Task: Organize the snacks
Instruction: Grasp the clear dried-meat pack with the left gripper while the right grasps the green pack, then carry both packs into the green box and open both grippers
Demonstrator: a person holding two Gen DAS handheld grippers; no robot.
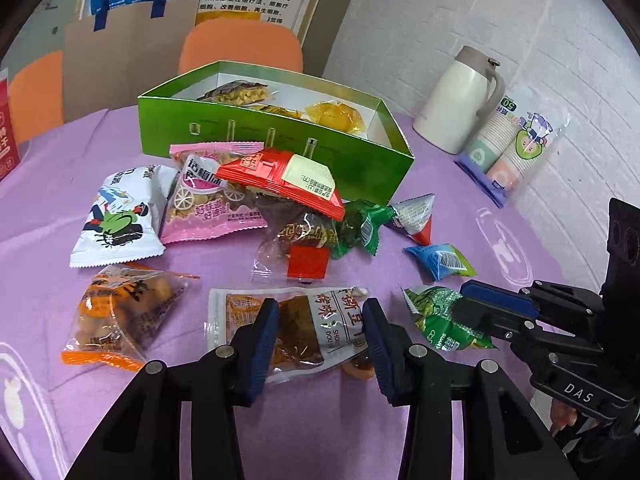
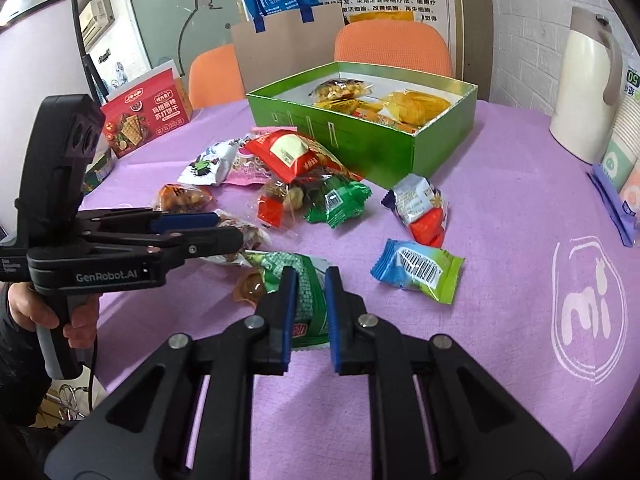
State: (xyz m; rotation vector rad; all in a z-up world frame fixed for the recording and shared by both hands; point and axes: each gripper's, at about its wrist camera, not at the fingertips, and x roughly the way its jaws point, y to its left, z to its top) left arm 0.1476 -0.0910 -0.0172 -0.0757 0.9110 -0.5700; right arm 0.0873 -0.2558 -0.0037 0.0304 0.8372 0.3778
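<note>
Right wrist view is showing the right gripper point(image 2: 310, 280) straddling a green pea snack packet point(image 2: 308, 300) with its jaws narrowed around the packet's middle; whether the blue pads point(image 2: 289, 312) are already pinching the film or just bracketing it is not clear. Left wrist view is showing the left gripper point(image 1: 320, 332) hanging with jaws wide apart over a clear dried-tofu packet point(image 1: 296, 328), gripping nothing. Both packets are lying flat on the purple tablecloth point(image 2: 500, 208), near the loose heap of snacks and well short of the green box point(image 2: 420, 148), which is already holding a few yellow-wrapped pieces. These pouches are looking light, soft and crinkly, with slick film likely to slide between the pads, and their contents may crush under a hard squeeze. Taking hold across the puffed body or at a crimped end seam is probably safest. The blue-green candy packet point(image 2: 418, 270) is sitting just beside.
</note>
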